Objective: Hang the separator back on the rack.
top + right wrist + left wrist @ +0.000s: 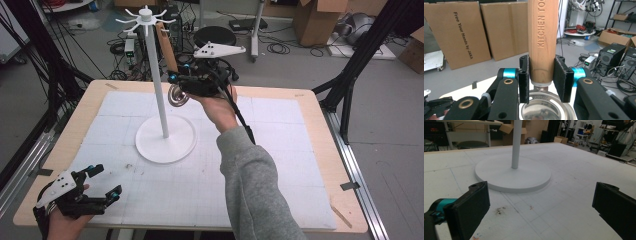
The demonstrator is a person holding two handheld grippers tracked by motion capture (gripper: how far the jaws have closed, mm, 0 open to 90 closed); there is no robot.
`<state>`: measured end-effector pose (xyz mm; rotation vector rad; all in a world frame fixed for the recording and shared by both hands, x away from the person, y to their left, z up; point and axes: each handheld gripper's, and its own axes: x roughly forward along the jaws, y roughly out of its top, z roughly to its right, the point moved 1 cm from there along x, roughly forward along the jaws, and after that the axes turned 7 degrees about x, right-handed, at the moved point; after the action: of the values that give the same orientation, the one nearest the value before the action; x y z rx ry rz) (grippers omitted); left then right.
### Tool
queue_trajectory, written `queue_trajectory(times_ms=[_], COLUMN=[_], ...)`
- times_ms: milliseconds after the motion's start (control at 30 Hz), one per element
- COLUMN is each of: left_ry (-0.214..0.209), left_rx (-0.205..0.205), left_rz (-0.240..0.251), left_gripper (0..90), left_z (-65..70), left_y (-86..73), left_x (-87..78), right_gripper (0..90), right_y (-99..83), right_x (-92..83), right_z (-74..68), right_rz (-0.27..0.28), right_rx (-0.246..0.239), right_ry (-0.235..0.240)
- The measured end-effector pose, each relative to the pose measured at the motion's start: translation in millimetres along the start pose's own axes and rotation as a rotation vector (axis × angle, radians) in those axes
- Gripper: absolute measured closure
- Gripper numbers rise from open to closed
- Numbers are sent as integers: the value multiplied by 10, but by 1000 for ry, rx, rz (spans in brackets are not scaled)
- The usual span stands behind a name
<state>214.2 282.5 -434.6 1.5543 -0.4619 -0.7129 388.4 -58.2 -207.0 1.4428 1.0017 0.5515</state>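
A kitchen tool with a wooden handle point(164, 42) and a round metal bowl point(177, 95) is held upright beside the white stand's pole point(159, 85), handle up, bowl down. My right gripper point(175, 76) is shut on the lower handle point(542, 37), just above the bowl point(546, 107). The stand has a round base point(165, 142) and a ring of hooks at its top point(146, 17); the handle's upper end is close under the hooks. My left gripper point(107, 181) rests open at the table's near left corner, nothing between its jaws point(541, 202), and faces the base point(524, 178).
A white gridded mat point(280, 150) covers the wooden table point(320, 107). Beyond the far edge are a black stool point(215, 34), cables and cardboard boxes point(315, 20) on the floor. Black frame legs point(350, 75) stand at the table's right.
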Motion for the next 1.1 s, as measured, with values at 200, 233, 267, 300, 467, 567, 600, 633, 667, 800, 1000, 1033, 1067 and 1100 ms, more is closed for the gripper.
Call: queue_trajectory(times_ms=[200, 233, 267, 300, 467, 567, 600, 633, 667, 800, 1000, 1033, 1067, 1100], left_ry=[3, 5, 5, 6, 7, 9, 8, 8, 9, 8, 9, 9, 8, 9], left_rx=[0, -3, -4, -5, -3, -3, -3, -4, -3, -4, -7, -7, -9, -11], left_rz=[-3, -2, -1, -1, 0, -1, -1, 2, 1, 3, 3, 2, 2, 3], left_gripper=[18, 18, 18, 18, 18, 18, 18, 18, 18, 18, 18, 18, 18, 18], left_z=[-4, -3, -4, -5, -9, -9, -8, -7, -7, -5, -18, -20, -21, -24], left_y=[-5, -5, -6, -5, -7, -8, -8, -8, -8, -7, -8, -8, -9, -8], left_x=[-13, -17, -18, -21, -31, -38, -39, -39, -41, -43, -38, -32, -26, -18], right_gripper=[693, 693, 693, 693, 693, 693, 693, 693, 692, 689, 591, 560, 532, 503], right_y=[-7, -9, -10, -12, -24, -24, -25, -25, -25, -29, -79, -99, -116, -132], right_x=[46, 52, 64, 72, 113, 127, 131, 132, 134, 136, 109, 92, 75, 57], right_z=[-15, -15, -15, -17, -23, -25, -25, -26, -25, -28, -17, -6, 3, 14], right_rz=[-3, -4, -3, -5, -6, -4, -4, -5, -4, 1, 32, 34, 33, 33], right_rx=[-3, -4, -4, 1, 2, 2, 3, 6, 5, 0, 2, 4, 11, 13], right_ry=[3, 1, 0, 2, 0, 1, 2, 2, 2, -7, -14, -17, -20, -21])
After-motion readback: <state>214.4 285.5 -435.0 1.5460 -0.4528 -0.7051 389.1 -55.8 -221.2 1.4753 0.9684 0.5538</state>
